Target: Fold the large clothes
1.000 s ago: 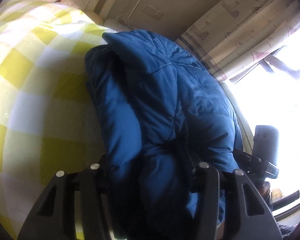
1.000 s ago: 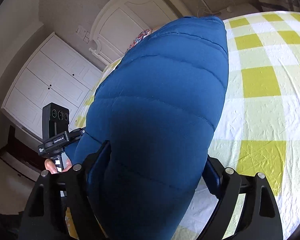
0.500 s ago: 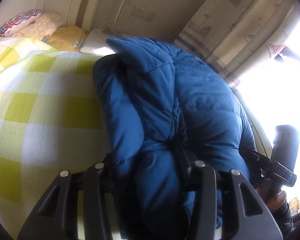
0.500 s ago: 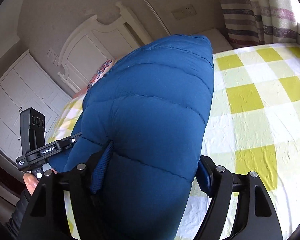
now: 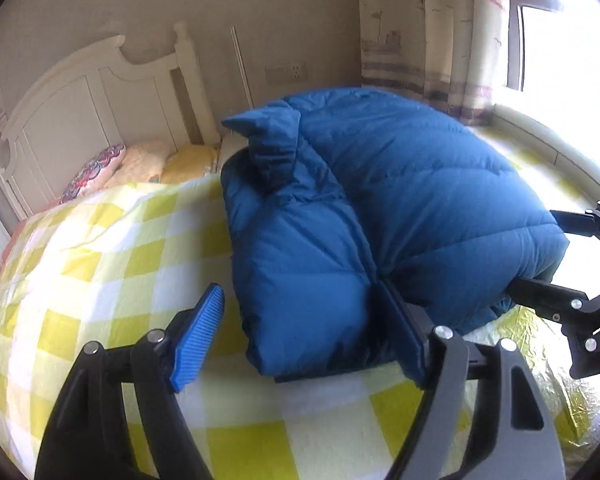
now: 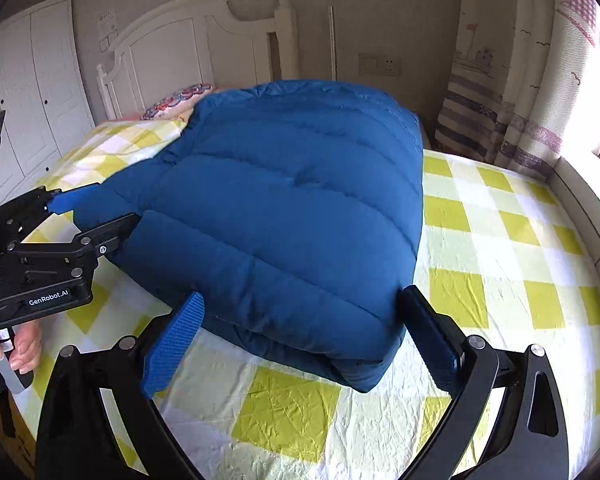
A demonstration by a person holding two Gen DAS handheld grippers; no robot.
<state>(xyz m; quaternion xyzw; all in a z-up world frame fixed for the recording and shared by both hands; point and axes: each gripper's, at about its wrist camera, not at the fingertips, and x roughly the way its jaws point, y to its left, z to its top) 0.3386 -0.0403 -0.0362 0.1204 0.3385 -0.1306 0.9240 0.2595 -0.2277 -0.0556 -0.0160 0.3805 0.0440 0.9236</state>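
Observation:
A folded blue puffer jacket (image 5: 372,208) lies in a thick bundle on the yellow-and-white checked bed (image 5: 100,264); it also shows in the right wrist view (image 6: 284,216). My left gripper (image 5: 300,332) is open at the jacket's near left corner, its right finger against the fabric, its left blue pad (image 5: 198,340) free. My right gripper (image 6: 300,340) is open around the jacket's near edge, holding nothing. Each gripper shows in the other's view: the right gripper (image 5: 572,264) and the left gripper (image 6: 88,220).
A white headboard (image 5: 100,92) and pillows (image 5: 140,160) are at the bed's far end. A curtain (image 6: 512,80) and window sill (image 6: 580,184) run along the right. White wardrobe doors (image 6: 32,88) stand at left. The bed sheet (image 6: 500,240) stretches right of the jacket.
The jacket was held up in both shut grippers; now it lies on the bed and both grippers have opened and drawn back slightly.

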